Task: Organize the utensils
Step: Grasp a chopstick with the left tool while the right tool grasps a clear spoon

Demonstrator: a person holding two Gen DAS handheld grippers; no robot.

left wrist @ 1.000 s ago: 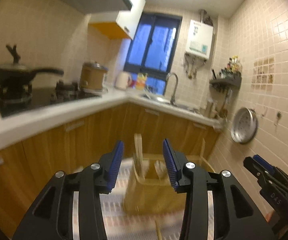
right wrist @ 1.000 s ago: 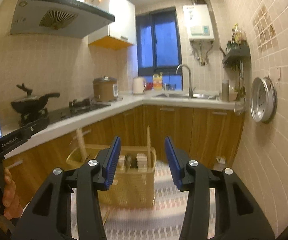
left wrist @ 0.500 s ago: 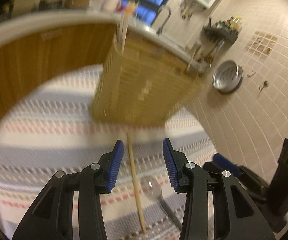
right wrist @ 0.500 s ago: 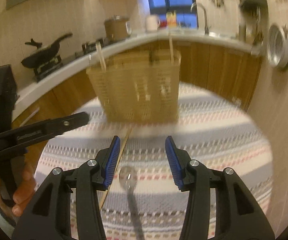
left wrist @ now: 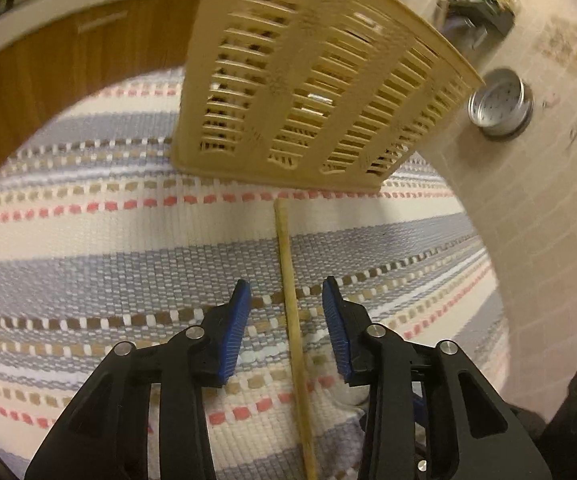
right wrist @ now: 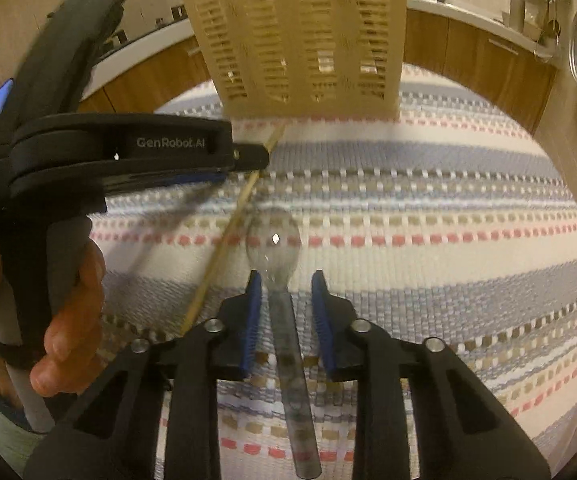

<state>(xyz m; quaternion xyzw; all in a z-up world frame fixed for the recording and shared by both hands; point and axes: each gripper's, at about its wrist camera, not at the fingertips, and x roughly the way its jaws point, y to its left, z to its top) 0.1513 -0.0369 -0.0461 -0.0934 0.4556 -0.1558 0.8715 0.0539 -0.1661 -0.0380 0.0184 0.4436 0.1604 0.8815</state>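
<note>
I had the left gripper (left wrist: 286,320) spread wide over the striped cloth (left wrist: 88,264), its blue pads either side of the chopstick (left wrist: 288,280) without touching it. The stick's far tip lay just short of the slotted basket (left wrist: 308,80) standing toward the cloth's far edge. My right gripper (right wrist: 284,300) was also apart, straddling the neck of the clear spoon (right wrist: 274,240), whose bowl pointed toward the basket; contact looked unlikely, though blur made that uncertain. Spoon and chopstick lay near each other.
</note>
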